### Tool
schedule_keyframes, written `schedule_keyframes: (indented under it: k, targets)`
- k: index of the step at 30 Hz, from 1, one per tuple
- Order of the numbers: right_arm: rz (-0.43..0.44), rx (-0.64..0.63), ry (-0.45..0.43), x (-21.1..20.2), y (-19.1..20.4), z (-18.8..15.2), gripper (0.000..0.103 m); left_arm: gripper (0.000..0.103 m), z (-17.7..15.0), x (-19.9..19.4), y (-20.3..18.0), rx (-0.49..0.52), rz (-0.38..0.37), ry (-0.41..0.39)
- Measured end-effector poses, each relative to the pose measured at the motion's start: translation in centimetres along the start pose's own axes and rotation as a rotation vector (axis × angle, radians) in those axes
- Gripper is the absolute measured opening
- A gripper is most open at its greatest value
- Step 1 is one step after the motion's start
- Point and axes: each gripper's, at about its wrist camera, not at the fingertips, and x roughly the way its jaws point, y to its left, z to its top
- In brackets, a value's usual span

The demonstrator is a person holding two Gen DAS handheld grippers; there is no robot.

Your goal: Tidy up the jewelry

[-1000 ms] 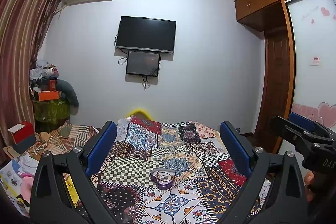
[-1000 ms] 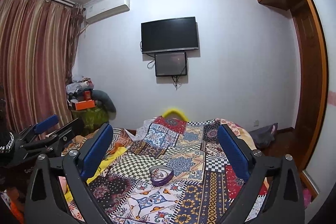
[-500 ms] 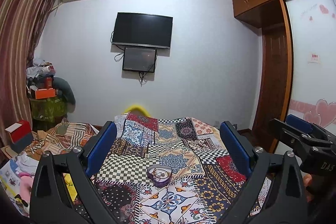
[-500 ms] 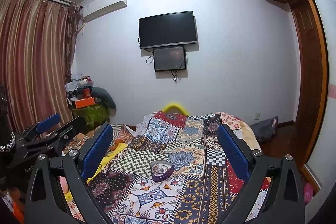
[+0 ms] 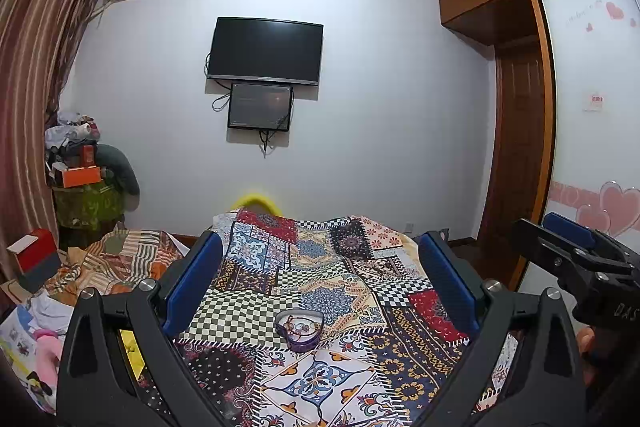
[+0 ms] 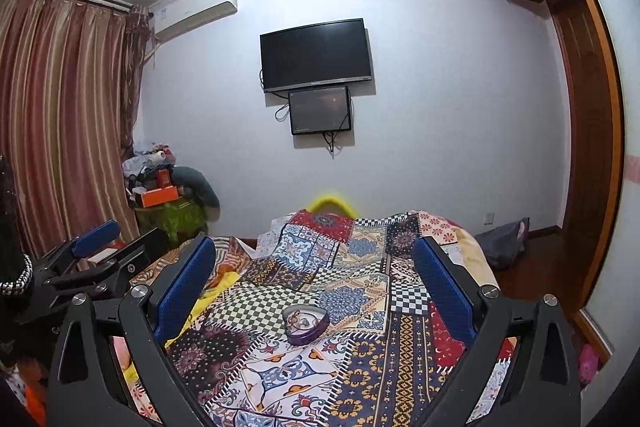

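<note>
Jewelry box: heart-shaped, purple, open-topped, upright.
Contents: small tangled jewelry pieces, too small to identify.
Place: patchwork bedspread.

A heart-shaped dish sits on the bed, jewelry inside; a television hangs on the wall behind.

Both wrist views look level across the bed toward the TV wall; left view sits left of the right one.
</note>
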Motion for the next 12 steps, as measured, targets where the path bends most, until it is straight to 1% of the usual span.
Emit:
schedule_keyframes:
  k: [12]
  targets:
    - [-0.009,0.010,0.019,0.8,-0.3,-0.2,0.099,0.099,-0.7,1.2,0.2,0.006,-0.002,0.020]
